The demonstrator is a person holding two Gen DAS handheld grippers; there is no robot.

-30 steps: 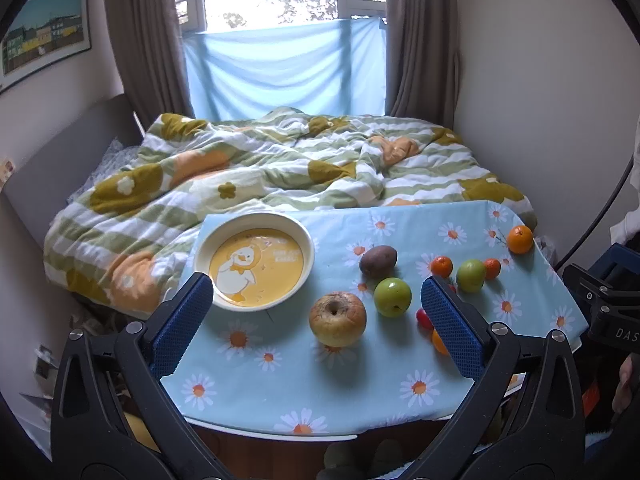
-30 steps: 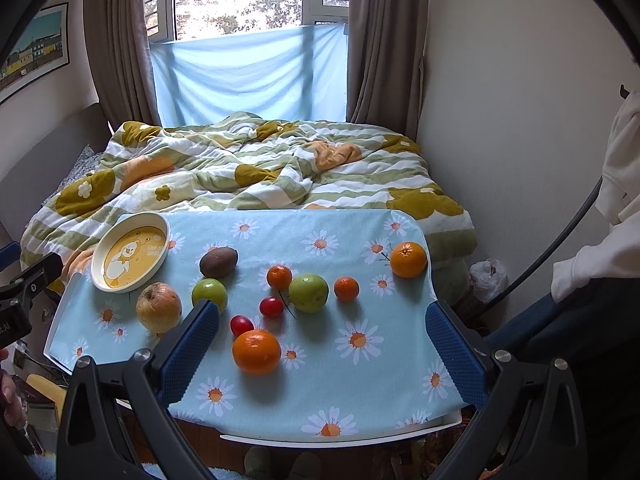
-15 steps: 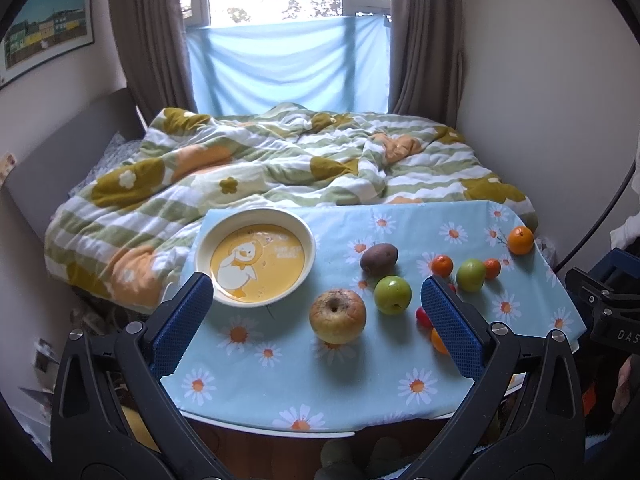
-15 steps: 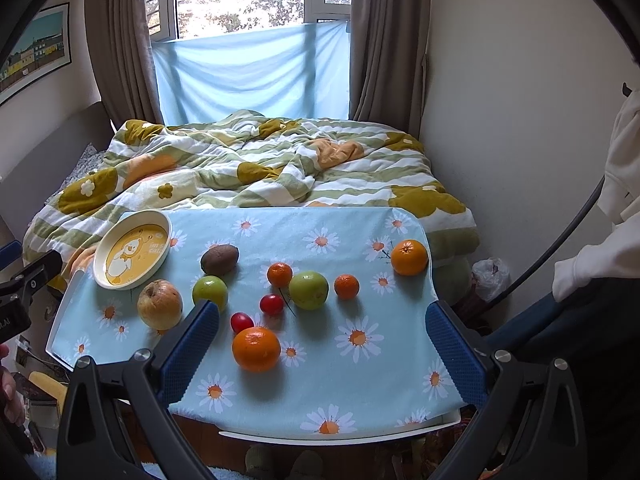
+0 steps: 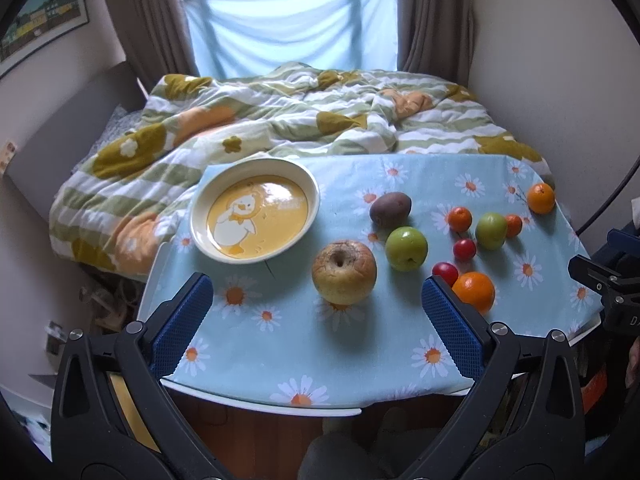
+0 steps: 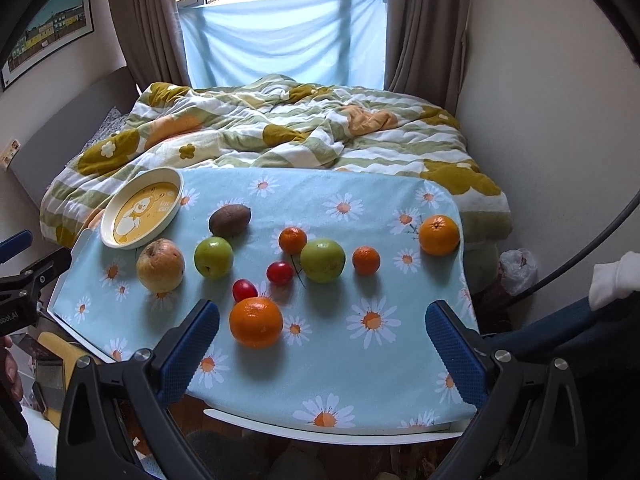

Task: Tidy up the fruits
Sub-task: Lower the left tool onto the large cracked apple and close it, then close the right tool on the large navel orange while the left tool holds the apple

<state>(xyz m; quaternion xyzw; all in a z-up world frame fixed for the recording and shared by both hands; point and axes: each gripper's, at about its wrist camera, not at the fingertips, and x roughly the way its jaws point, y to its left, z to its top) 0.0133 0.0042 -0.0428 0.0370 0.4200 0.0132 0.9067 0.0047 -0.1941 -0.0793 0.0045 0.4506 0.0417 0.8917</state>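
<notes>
- Two tools in view, both held above the near edge of the tabletop [image 6: 400, 196], which carries a light-blue daisy cloth.
- Left tool [image 5: 316, 312]: fingers spread wide, nothing between them; the blotched yellow apple [image 5: 344, 277] sits just ahead of the gap.
- Right tool [image 6: 322, 338]: fingers spread wide, empty; the large orange [image 6: 256, 322] lies just beyond its left finger.
- Yellow duck plate [image 5: 208, 200] sits empty at the far left corner of the tabletop, near the yellow apple.
- Kiwi [image 6: 230, 220] lies right of the plate; a green apple [image 6: 213, 257] sits just in front of it.
- Mid-tabletop cluster: second green apple [image 6: 322, 260], with a small tangerine [image 6: 293, 240] close on its left and another [image 6: 365, 260] near on its right.
- Two cherry tomatoes [image 6: 279, 272] [image 6: 244, 289] lie between the green apples and the large orange.
- A second orange [image 6: 439, 235] sits apart at the far right edge.
- Bed with a flowered quilt [image 6: 280, 128] lies behind the tabletop.
</notes>
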